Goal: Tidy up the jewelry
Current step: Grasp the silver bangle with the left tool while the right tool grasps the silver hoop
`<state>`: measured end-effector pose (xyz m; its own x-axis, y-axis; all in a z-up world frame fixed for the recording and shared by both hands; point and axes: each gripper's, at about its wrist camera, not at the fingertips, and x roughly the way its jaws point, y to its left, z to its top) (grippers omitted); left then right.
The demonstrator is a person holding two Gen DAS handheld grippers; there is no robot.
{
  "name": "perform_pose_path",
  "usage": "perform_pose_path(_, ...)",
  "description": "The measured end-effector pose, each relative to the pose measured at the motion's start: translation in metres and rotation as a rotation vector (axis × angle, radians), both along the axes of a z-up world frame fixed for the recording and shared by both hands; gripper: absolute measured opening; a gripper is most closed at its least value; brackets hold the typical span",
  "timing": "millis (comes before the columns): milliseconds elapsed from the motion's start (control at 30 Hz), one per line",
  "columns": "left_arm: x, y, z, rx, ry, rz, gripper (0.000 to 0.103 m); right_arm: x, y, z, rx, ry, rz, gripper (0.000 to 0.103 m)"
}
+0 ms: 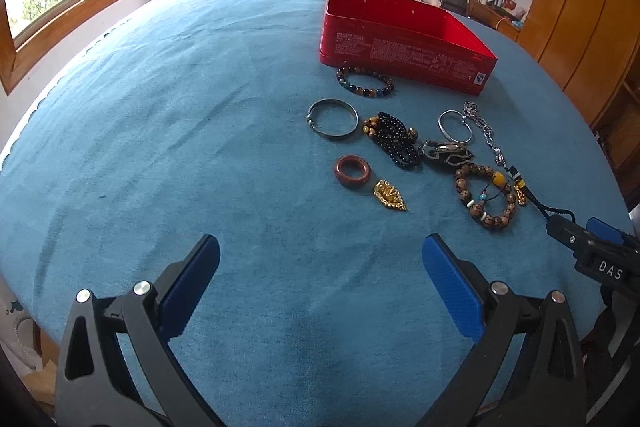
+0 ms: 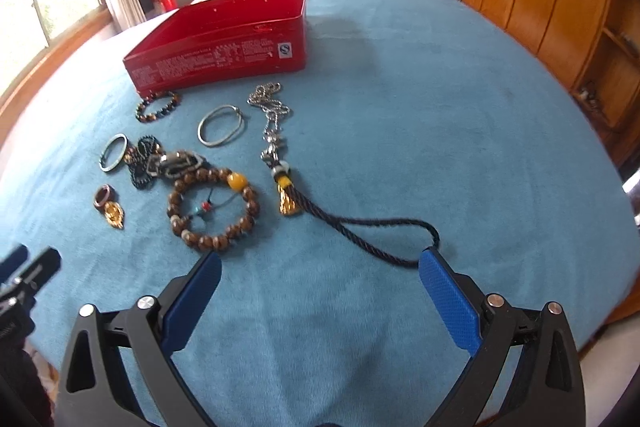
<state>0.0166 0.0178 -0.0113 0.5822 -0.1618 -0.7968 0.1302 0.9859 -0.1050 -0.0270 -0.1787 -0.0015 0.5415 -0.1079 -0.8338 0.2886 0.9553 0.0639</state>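
Blue cloth is covering the table [image 1: 160, 147], jewelry lying mid-table before the red tin [image 1: 404, 39]. Left gripper [image 1: 320, 267] and right gripper [image 2: 320, 275] are gaping, empty. Wooden bracelet [image 2: 214, 205]: light, rigid beads; pinching its near rim looks best.

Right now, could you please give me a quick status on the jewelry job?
Left gripper open, right gripper open, both empty. Jewelry loose on blue cloth; red tin shows nothing inside. Black cord loops by right gripper's fingertip.
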Motion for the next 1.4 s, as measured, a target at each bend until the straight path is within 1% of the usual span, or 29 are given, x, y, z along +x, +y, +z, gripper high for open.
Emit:
perform_pose_path(100,0.013,0.007,0.0,-0.005,0.02,0.033,0.1,0.014,-0.012,0.006,0.053,-0.027,0.028,0.099)
perform_pose_path(200,0.027,0.013,0.001,0.016,0.027,0.062,0.1,0.031,-0.022,0.011,0.172,-0.049,0.104,0.099)
perform_pose_path(333,0.049,0.017,0.003,-0.027,0.051,0.034,0.1,0.057,-0.027,0.016,0.157,-0.031,0.131,0.099)
perform_pose_path(433,0.068,0.018,0.004,-0.029,0.085,0.032,0.099,0.073,-0.029,0.018,0.209,-0.021,0.17,0.096)
perform_pose_path(533,0.089,0.016,0.007,-0.031,0.102,0.031,0.099,0.089,-0.027,0.018,0.234,-0.01,0.205,0.089)
perform_pose_path(600,0.103,0.014,0.009,-0.014,0.105,0.027,0.099,0.102,-0.023,0.016,0.247,0.002,0.225,0.074)
perform_pose_path(633,0.111,0.012,0.01,-0.001,0.106,0.025,0.098,0.108,-0.021,0.014,0.258,0.009,0.235,0.07)
perform_pose_path(700,0.124,0.01,0.008,0.016,0.121,0.022,0.09,0.123,-0.018,0.007,0.304,0.041,0.262,0.056)
perform_pose_path(733,0.13,0.009,0.006,0.018,0.136,0.019,0.078,0.13,-0.017,0.004,0.327,0.057,0.271,0.055)
perform_pose_path(767,0.136,0.008,0.003,0.018,0.159,0.015,0.071,0.136,-0.016,0.0,0.34,0.068,0.274,0.051)
perform_pose_path(800,0.141,0.007,0.001,0.014,0.179,0.011,0.071,0.141,-0.015,-0.002,0.342,0.075,0.274,0.045)
perform_pose_path(867,0.151,0.003,-0.004,0.023,0.197,0.004,0.071,0.152,-0.011,-0.005,0.336,0.082,0.286,0.041)
perform_pose_path(900,0.153,0.001,-0.006,0.033,0.197,0.002,0.071,0.156,-0.009,-0.007,0.336,0.09,0.294,0.036)
perform_pose_path(967,0.159,-0.004,-0.011,0.043,0.206,-0.015,0.071,0.164,-0.007,-0.012,0.344,0.113,0.302,0.031)
perform_pose_path(1067,0.166,-0.007,-0.017,0.052,0.224,-0.02,0.071,0.176,-0.005,-0.02,0.343,0.144,0.312,0.025)
perform_pose_path(1200,0.175,-0.011,-0.025,0.068,0.238,-0.03,0.07,0.183,-0.005,-0.024,0.322,0.149,0.32,0.025)
perform_pose_path(1300,0.179,-0.019,-0.027,0.086,0.233,-0.048,0.069,0.187,0.002,-0.024,0.286,0.146,0.342,0.025)
perform_pose_path(1333,0.179,-0.021,-0.027,0.09,0.233,-0.056,0.068,0.188,0.004,-0.025,0.273,0.145,0.349,0.025)
perform_pose_path(1400,0.181,-0.028,-0.028,0.095,0.237,-0.068,0.062,0.188,0.008,-0.025,0.244,0.143,0.364,0.024)
